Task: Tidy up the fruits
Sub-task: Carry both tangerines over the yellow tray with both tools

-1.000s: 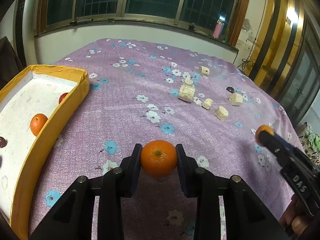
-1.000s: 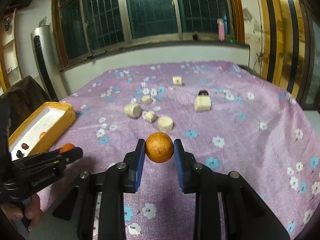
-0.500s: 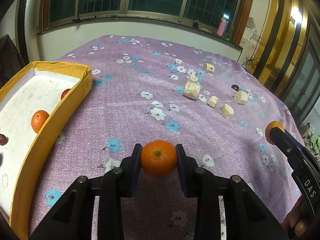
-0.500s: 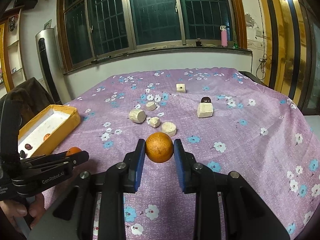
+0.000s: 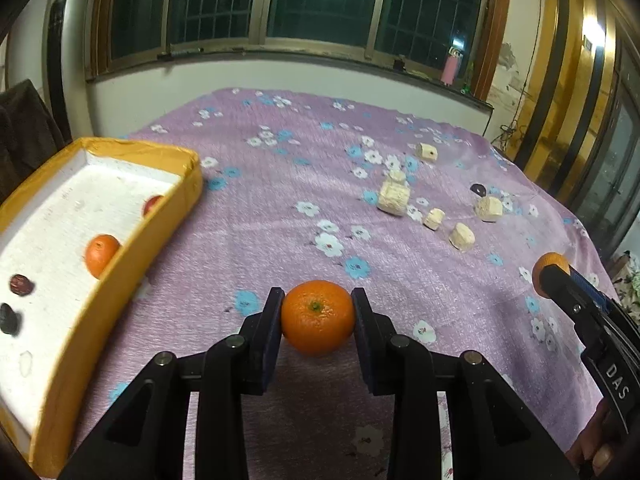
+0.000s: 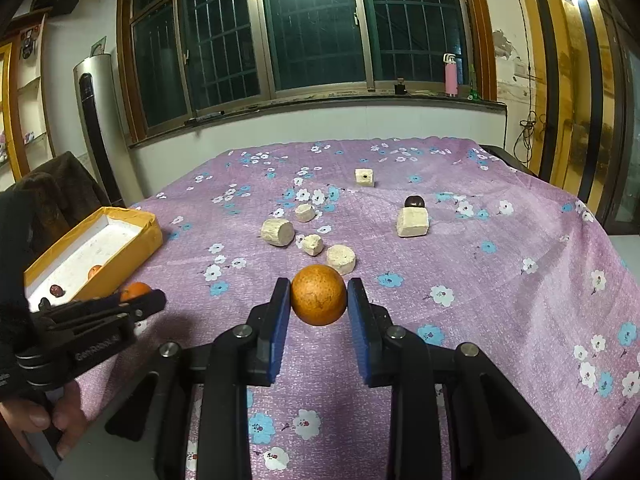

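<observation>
— What is the left gripper [image 5: 318,314] doing?

— It is clamped on a smooth bright orange tangerine with a green stem spot [image 5: 318,317]. Both black fingers press the fruit's sides, and the fruit is pinched at the very tips, above the purple flowered tablecloth [image 5: 280,208].

— And the right gripper [image 6: 319,302]?

— Closed the same way on a duller, rough-skinned orange fruit [image 6: 318,295], its blue-padded fingers touching each side. In the left wrist view that fruit shows only as an orange cap at the gripper's tip, at the right edge.

— Where do the fruits go?

— A yellow cardboard box with a white inside [image 5: 168,236] sits to the left on the cloth. Inside lie a small orange tangerine [image 5: 101,254], a red fruit partly hidden by the wall [image 5: 152,204], and two dark round fruits [image 5: 21,284].

— Anything else on the cloth?

— Several pale beige cork-like chunks [image 6: 277,232] lie scattered mid-table, and a dark round fruit [image 6: 414,201] sits touching the far side of one blocky chunk [image 6: 412,222].
</observation>
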The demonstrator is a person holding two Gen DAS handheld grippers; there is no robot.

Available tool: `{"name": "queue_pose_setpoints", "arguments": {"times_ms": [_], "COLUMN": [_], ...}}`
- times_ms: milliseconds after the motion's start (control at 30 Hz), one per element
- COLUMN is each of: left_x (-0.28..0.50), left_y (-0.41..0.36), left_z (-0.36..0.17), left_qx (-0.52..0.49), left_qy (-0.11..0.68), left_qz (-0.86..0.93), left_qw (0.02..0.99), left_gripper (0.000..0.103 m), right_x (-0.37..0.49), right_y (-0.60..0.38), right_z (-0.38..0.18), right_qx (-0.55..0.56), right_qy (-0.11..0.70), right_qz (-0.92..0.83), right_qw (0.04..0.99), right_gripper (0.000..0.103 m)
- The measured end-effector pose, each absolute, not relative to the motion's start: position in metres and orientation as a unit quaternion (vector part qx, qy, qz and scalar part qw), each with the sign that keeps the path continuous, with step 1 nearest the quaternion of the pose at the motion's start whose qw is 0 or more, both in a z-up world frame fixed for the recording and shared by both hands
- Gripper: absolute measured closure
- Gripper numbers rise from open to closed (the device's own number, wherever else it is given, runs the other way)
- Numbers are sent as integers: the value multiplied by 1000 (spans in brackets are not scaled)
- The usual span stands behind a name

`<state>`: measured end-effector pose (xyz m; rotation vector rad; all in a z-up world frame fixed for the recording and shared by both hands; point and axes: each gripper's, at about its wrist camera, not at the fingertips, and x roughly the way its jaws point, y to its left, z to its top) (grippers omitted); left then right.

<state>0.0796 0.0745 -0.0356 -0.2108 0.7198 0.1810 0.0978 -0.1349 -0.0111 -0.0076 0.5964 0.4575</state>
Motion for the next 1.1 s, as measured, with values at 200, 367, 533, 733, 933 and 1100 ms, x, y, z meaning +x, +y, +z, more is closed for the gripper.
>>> {"name": "queue_pose_setpoints", "arguments": {"times_ms": [200, 367, 533, 733, 933, 1100], "left_x": [46, 10, -20, -34, -39, -40], "left_y": [105, 162, 229, 289, 307, 308], "left_z": [-24, -10, -3, -17, -31, -34], "left_qx": [-115, -150, -174, -185, -181, -172], "left_qy": [368, 356, 339, 361, 379, 381], "left_qz": [110, 166, 248, 313, 329, 336], "left_qw": [916, 907, 891, 859, 846, 844], "left_gripper": [70, 70, 70, 70, 70, 70], "right_x": [89, 72, 53, 30, 25, 24], "right_y": [-116, -67, 1, 95, 152, 161], "right_z": [-8, 5, 18, 7, -27, -37], "right_qx": [-9, -28, -30, -43, -77, -88], "right_qy": [308, 309, 312, 344, 389, 409], "right_qz": [257, 329, 416, 494, 506, 501], "right_qw": [916, 892, 854, 797, 766, 758], "right_gripper": [72, 72, 72, 72, 72, 72]}}
